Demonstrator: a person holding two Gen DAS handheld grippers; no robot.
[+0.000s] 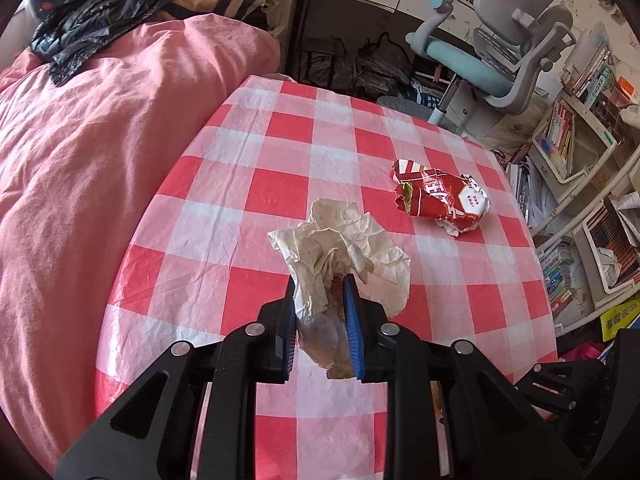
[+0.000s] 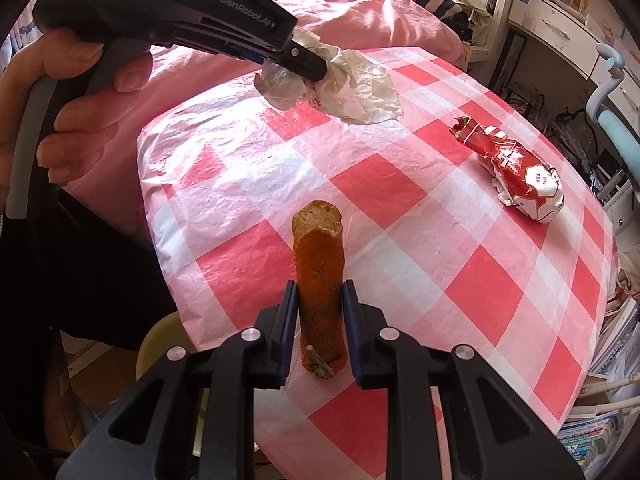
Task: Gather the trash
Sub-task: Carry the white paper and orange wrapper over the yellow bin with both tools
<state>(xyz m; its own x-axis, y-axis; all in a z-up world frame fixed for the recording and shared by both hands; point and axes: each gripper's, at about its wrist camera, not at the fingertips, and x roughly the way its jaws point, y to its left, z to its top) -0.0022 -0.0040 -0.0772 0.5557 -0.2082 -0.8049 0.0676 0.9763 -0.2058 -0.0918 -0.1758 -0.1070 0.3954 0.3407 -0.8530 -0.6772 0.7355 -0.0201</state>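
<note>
My left gripper (image 1: 320,300) is shut on a crumpled white paper wrapper (image 1: 344,248), which hangs a little above the red-and-white checked tablecloth (image 1: 280,152). From the right wrist camera that same wrapper (image 2: 352,88) shows in the left gripper's black fingers (image 2: 308,62) at the table's far side. My right gripper (image 2: 320,296) is shut on a strip of orange peel (image 2: 320,276), held upright over the table's near edge. A crumpled red-and-white snack packet (image 1: 440,196) (image 2: 520,176) lies on the cloth to the right, apart from both grippers.
A pink-covered bed (image 1: 100,160) with a black plastic bag (image 1: 88,24) lies left of the table. A grey and blue chair (image 1: 500,48) and shelves of books (image 1: 580,160) stand to the right. A person's hand (image 2: 80,100) holds the left gripper's handle.
</note>
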